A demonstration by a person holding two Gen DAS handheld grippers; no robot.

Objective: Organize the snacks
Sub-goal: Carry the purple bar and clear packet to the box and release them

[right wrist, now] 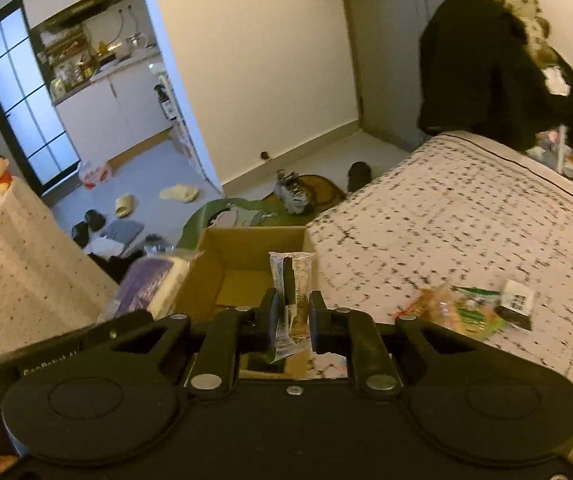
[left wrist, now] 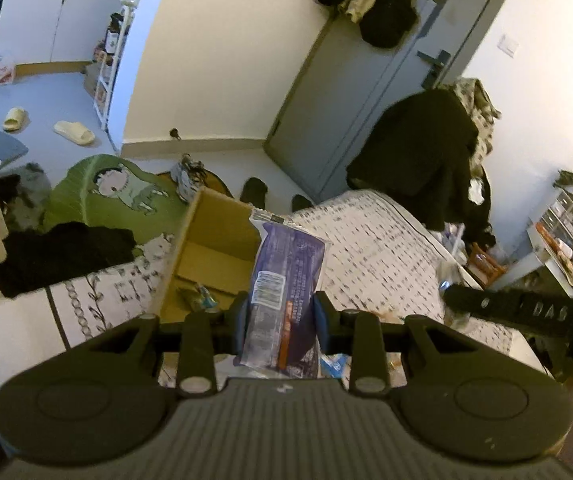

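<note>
From the left wrist, the left gripper (left wrist: 282, 312) has its jaws closed on a purple snack packet (left wrist: 286, 276), which stands upright between them. Just past it an open cardboard box (left wrist: 210, 248) sits on the patterned bed (left wrist: 370, 240), with a small wrapper (left wrist: 200, 296) on its floor. The other gripper's black body shows at the right edge.

From the right wrist, the right gripper (right wrist: 294, 316) has its jaws clamped on a slim pale snack stick (right wrist: 292, 292), held above the near edge of the box (right wrist: 246, 256). To the right, more snack packets (right wrist: 466, 312) lie loose on the bed (right wrist: 466, 232). The purple packet (right wrist: 146, 284) appears blurred at the left.
</note>
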